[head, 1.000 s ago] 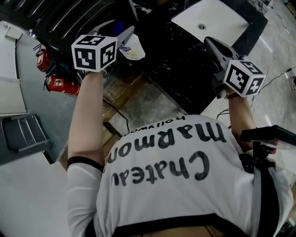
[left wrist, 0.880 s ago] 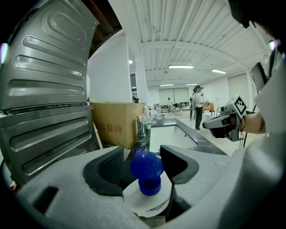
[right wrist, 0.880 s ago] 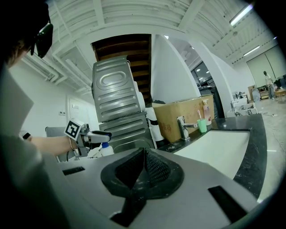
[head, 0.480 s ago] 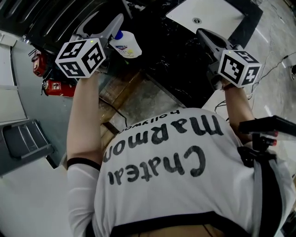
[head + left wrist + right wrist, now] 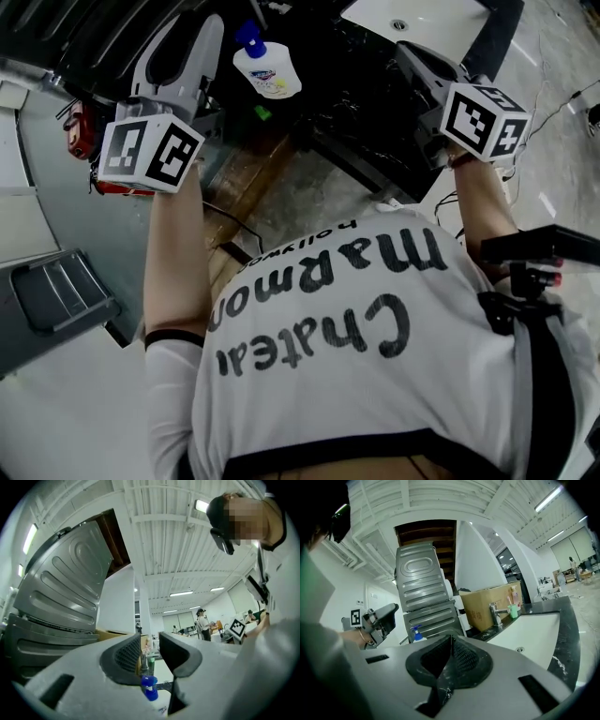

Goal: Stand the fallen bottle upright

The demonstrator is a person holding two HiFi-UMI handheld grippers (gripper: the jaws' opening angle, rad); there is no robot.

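Bottle (image 5: 267,73) status: standing on the dark counter (image 5: 366,103), blue pump cap (image 5: 248,36) uppermost. The right gripper view confirms this. It shows the bottle erect toward the counter's far end, with the left gripper (image 5: 202,37) just beside it and not touching. On that evidence, the righting itself looks complete.

Left claw: the jaws are apart, with a clear gap between the pads. Looking along them, you see only the blue cap, low in the gap and beyond the tips, and neither pad bears on it. In the head view your left gripper sits to the left of the bottle, apart from it. You hold nothing on this side.

Right claw: your right gripper (image 5: 451,641) has its jaws pressed together with nothing between them. It hangs over the counter near the white sink (image 5: 534,630), well apart from the bottle, and takes no part in the work.

Remaining, as far as can be judged: confirm that the bottle rests stable on its base without support, then draw the left gripper clear without brushing the cap or the shoulder. In the right gripper view the bottle's footing is hidden behind the gripper body, so how squarely it sits cannot be verified.

Risk noted: the left jaws are near enough that a careless sideways withdrawal could tip the bottle over
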